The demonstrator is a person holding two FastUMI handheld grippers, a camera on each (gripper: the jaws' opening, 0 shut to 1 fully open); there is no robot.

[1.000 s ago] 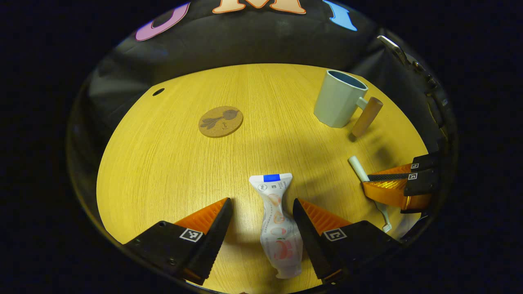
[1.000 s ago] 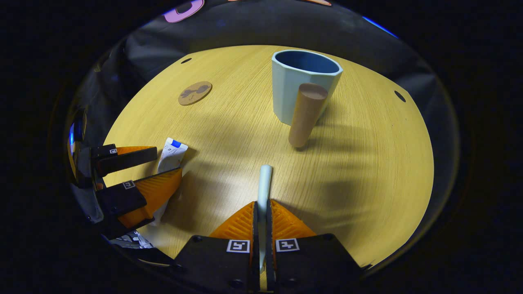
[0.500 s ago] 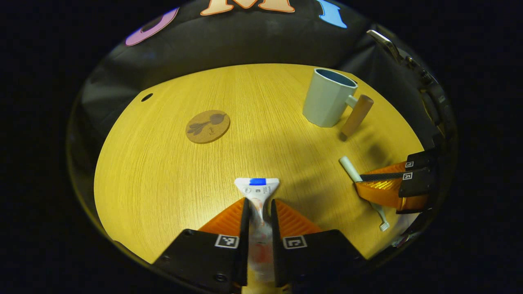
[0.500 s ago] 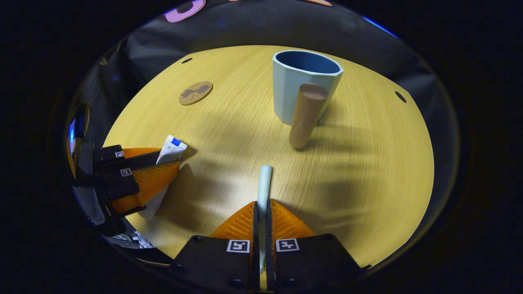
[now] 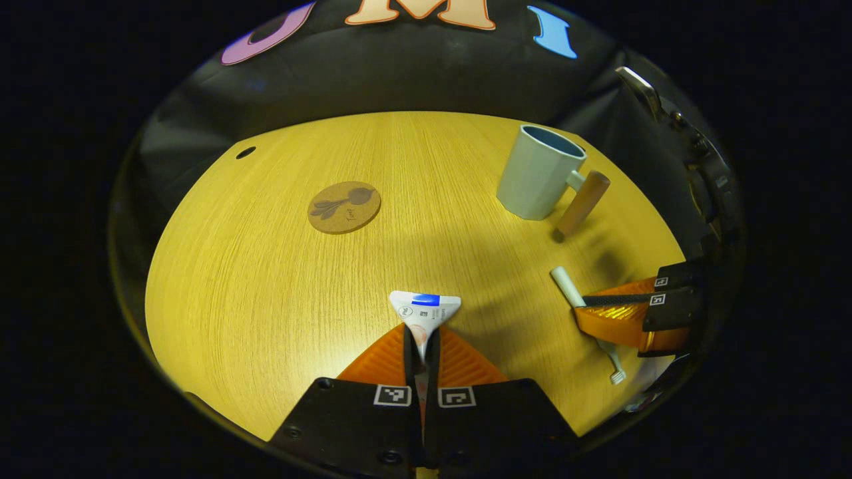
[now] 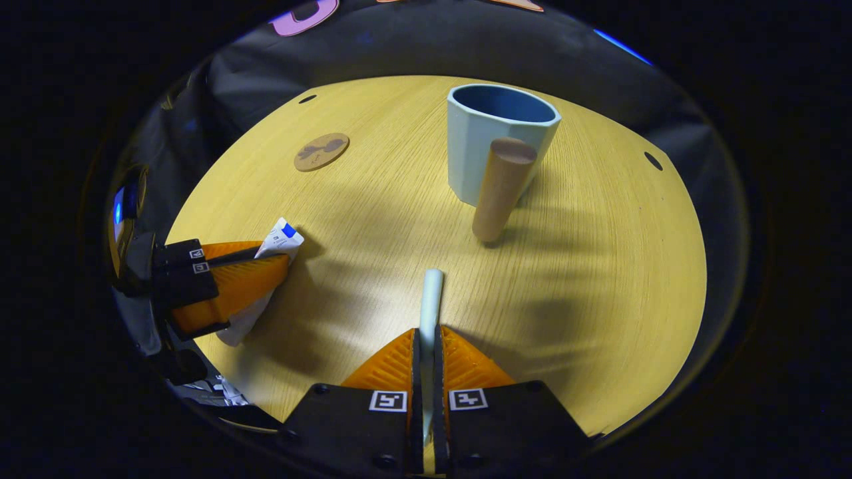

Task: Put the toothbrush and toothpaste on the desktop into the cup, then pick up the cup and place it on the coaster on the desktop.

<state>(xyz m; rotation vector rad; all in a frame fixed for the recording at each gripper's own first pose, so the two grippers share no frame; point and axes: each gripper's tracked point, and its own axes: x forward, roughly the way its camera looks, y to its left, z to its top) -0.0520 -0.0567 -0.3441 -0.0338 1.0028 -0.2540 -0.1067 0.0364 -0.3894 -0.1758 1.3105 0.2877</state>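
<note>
On the bench (image 5: 266,279), the coaster (image 5: 344,207) lay far left; the left hand-held gripper (image 5: 422,346) was clamped on the toothpaste (image 5: 425,310); the cup (image 5: 540,171) stood behind, and the right hand-held gripper (image 6: 426,346) was clamped on the toothbrush (image 6: 431,296)

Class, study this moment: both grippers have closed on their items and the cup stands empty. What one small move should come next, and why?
Probably lift. The left gripper is shut on the toothpaste, the right gripper on the toothbrush, and both items seem low at the desktop. Raising them clears the way to the open cup; the coaster waits.
</note>
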